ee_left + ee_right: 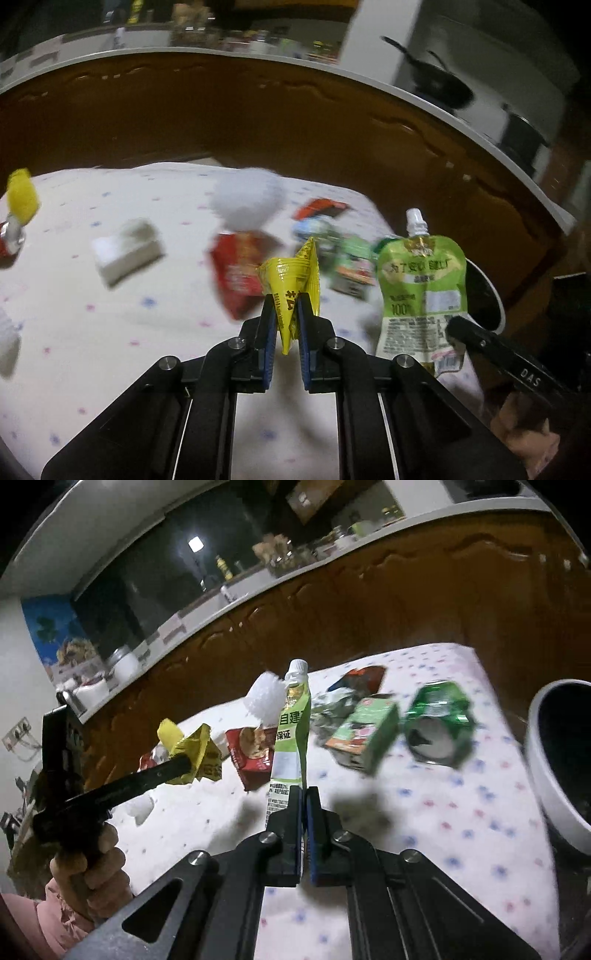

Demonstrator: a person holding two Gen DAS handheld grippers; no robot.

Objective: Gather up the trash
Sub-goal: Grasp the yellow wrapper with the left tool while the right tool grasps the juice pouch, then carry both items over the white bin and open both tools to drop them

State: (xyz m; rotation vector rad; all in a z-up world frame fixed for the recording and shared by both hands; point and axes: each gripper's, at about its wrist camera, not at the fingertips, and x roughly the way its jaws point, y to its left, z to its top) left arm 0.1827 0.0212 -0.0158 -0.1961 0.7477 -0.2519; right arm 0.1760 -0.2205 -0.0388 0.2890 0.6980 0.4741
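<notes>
From the left wrist camera, the left gripper (287, 325) has its jaws clamped on a crumpled yellow wrapper (291, 284), held up off the table. Just to its right, the green spouted drink pouch (423, 291) hangs upright in front of the white bin (495, 299), with a finger of the right gripper (476, 336) at its lower corner. On the white floral tablecloth (110, 332), much is left, by my reading: a white box (127, 251), a red snack packet (240, 273), a white crumpled ball (247, 199), a green carton (351, 273) and a yellow-capped item (22, 203) at the far left. Behind runs a dark wooden cabinet front under a pale counter (221, 55); a black pan (439, 85) hangs on the wall at right.

From the right wrist camera, the right gripper (304, 812) has its jaws together on the pouch's bottom edge. A crushed green can (439, 727) and the carton lie near the bin's rim, which sits at the table's right edge; inside it looks dark, contents unreadable. The task seems at an early-to-middle stage: two pieces lifted, neither yet dropped in.
</notes>
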